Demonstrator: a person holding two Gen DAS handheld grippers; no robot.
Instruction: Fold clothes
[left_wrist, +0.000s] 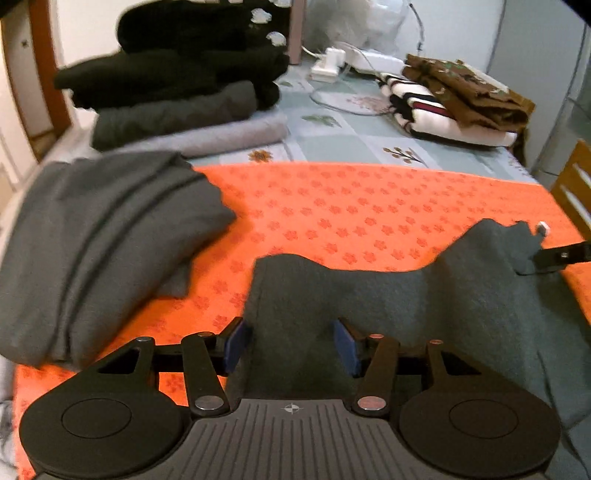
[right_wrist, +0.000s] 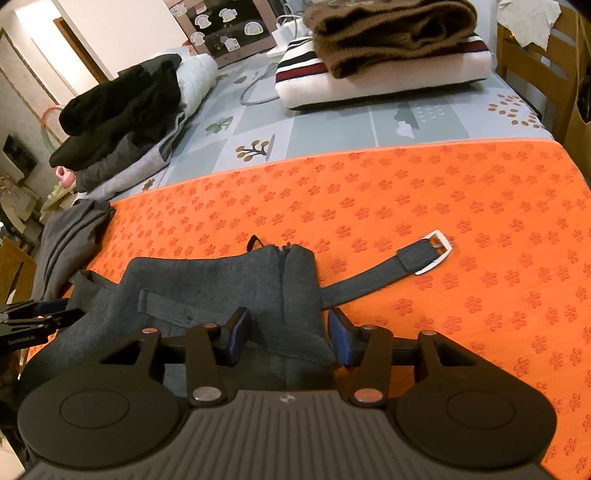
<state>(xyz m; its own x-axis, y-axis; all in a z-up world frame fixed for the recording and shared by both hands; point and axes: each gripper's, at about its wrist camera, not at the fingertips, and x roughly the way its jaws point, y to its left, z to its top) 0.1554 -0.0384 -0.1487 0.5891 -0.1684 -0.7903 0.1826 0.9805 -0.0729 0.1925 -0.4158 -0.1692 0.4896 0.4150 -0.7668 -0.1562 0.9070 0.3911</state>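
Orange flower-print mat covers the near desk — pale patterned cloth beyond it carries folded stacks. Both the left gripper and right gripper have jaws spread wide, gripping nothing — the grey garment lies between them.

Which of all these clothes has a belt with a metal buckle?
The dark grey garment lying between both claws. Its strap trails onto the orange mat, ending in a silver buckle. The folded piles behind show none.
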